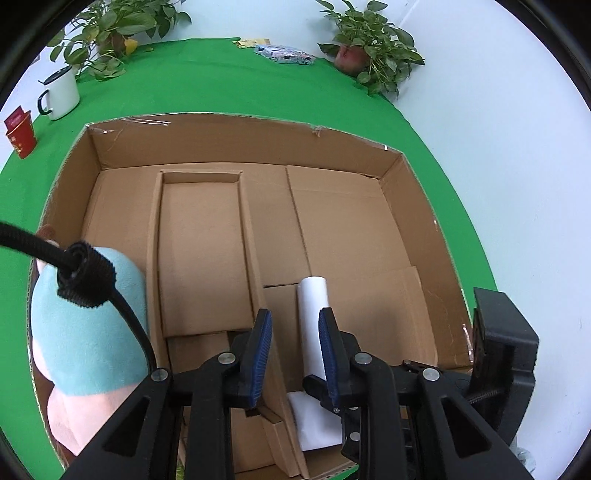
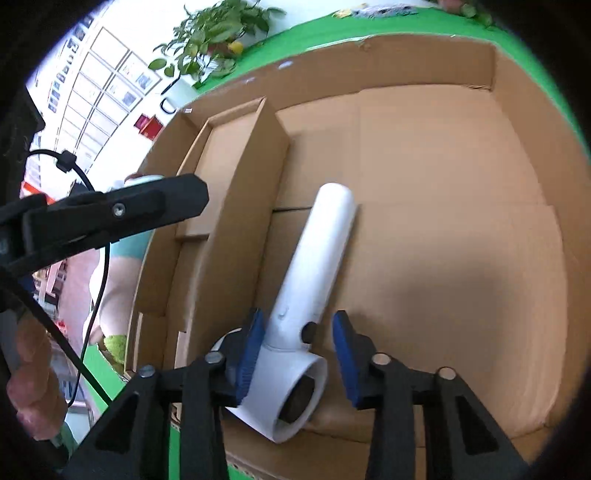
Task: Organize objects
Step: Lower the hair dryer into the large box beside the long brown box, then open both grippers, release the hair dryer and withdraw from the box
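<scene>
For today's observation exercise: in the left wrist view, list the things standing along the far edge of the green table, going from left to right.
Red cup → white enamel mug → leafy plant → patterned packet → second leafy plant.

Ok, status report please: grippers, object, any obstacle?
Left gripper slightly open, empty. Right gripper open, astride white hair dryer. It lies in cardboard box. Nothing blocking.

Both views are bright and evenly lit, with strong fisheye bending — the cardboard box (image 1: pixel 236 140) bows at its walls and black vignette fills the corners. The left wrist picture is sharp, its shadows faint. The right wrist picture is softer, smeared toward the lower rim; a broad dim shadow crosses the box floor, and the windows (image 2: pixel 92 85) at upper left glare white.
</scene>
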A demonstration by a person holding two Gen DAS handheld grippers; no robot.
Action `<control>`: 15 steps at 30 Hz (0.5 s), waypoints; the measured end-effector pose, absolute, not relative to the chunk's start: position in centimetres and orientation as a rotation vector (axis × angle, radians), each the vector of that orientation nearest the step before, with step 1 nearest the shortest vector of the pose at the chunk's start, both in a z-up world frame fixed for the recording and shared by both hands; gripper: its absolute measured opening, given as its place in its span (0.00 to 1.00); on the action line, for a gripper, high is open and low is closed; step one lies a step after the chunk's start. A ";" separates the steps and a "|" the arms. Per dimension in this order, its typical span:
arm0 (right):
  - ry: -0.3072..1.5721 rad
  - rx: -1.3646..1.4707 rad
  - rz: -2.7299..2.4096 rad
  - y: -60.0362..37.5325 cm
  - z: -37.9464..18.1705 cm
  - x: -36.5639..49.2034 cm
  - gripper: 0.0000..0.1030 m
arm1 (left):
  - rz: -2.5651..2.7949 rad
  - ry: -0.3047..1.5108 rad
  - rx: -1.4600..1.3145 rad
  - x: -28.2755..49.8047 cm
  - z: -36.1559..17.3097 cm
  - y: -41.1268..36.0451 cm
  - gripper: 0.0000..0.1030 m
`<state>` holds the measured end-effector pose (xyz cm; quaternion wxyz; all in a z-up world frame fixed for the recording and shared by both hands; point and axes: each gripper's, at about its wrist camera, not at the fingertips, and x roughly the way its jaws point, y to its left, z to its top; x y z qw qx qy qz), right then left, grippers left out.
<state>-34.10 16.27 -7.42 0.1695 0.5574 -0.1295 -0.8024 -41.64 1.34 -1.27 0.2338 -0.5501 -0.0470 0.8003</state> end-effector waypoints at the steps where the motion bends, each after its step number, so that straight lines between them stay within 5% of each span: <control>1: -0.350 1.584 -2.282 16.1 -7.4 -34.0 0.30 | 2.196 -0.135 -1.512 -41.7 -1.4 1.1 0.23; 15: -0.267 1.577 -2.276 14.7 -7.8 -33.9 0.29 | 2.262 -0.117 -1.501 -41.2 -2.1 0.7 0.24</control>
